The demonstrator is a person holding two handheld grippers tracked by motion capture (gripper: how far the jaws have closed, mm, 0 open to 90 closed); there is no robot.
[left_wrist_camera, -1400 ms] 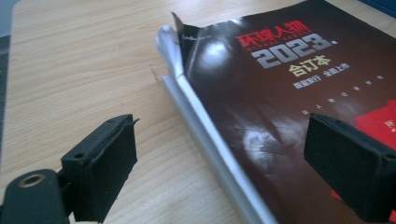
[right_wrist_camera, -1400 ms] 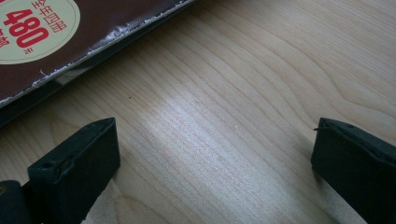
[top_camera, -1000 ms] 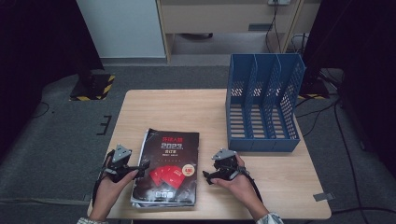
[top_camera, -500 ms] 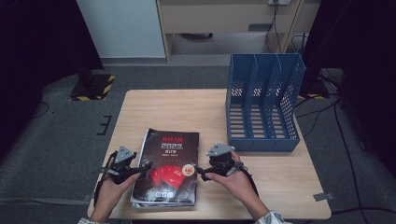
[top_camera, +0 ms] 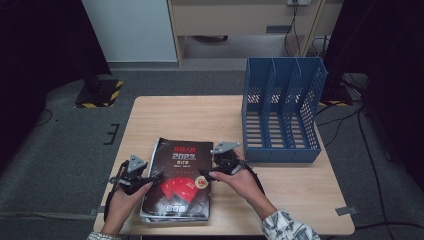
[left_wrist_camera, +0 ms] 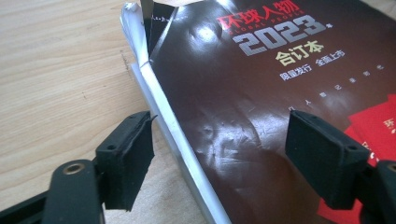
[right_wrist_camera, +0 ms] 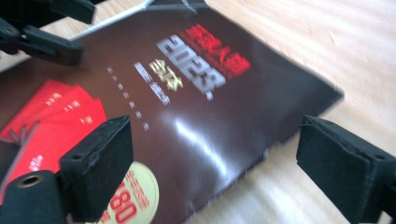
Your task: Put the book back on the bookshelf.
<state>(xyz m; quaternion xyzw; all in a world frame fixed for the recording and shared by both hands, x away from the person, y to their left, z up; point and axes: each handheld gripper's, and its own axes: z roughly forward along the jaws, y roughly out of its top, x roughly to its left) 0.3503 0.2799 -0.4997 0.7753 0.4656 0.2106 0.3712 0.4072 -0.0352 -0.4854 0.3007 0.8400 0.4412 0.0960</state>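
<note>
A thick dark magazine volume (top_camera: 175,185) with red and white print lies flat near the table's front edge. My left gripper (top_camera: 158,176) is at its left edge. In the left gripper view, its jaws (left_wrist_camera: 219,154) straddle that edge: one pad is beside the white page block and the other is over the glossy cover (left_wrist_camera: 261,93). They have just been closing, but neither pad presses. My right gripper (top_camera: 203,173) is at the book's right edge. Its jaws (right_wrist_camera: 215,172) are open, one over the cover (right_wrist_camera: 196,93) and one over bare table.
A blue three-slot file rack (top_camera: 282,115) stands at the back right of the wooden table (top_camera: 190,115). The left gripper (right_wrist_camera: 42,32) shows at the top left of the right gripper view. Dark floor surrounds the table.
The right hand has lifted and moved left, bringing its gripper over the book's right edge. The left gripper has stayed at the left edge with its jaws a little narrower.
</note>
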